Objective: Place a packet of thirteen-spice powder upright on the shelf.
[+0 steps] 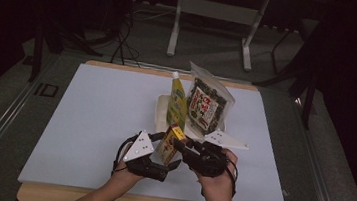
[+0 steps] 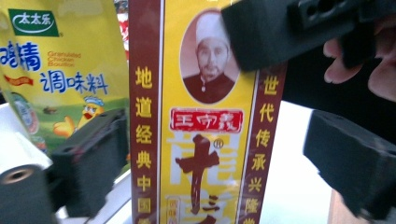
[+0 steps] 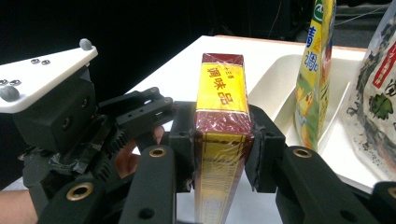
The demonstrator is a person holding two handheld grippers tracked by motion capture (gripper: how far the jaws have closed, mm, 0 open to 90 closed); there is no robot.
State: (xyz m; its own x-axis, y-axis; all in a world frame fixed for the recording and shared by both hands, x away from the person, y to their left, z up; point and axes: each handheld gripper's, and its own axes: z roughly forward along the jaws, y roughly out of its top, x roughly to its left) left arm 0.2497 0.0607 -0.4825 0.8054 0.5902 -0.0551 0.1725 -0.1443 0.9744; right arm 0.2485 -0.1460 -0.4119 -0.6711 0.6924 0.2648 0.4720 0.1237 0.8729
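Note:
A tall yellow and dark-red seasoning box is held upright just above the table's front middle. My right gripper is shut on it, its two pads pressed flat against the box on either side. One of those pads lies on the box's printed face. My left gripper is open: the box stands between its jaws, and both pads keep a gap from it. From above, the left gripper sits low at the box's left and the right gripper comes in from the right.
Behind the box stands a white tray holding an upright yellow seasoning pouch and a clear seaweed bag. The white tabletop stretches bare to the left. Table legs and cables lie on the dark floor beyond.

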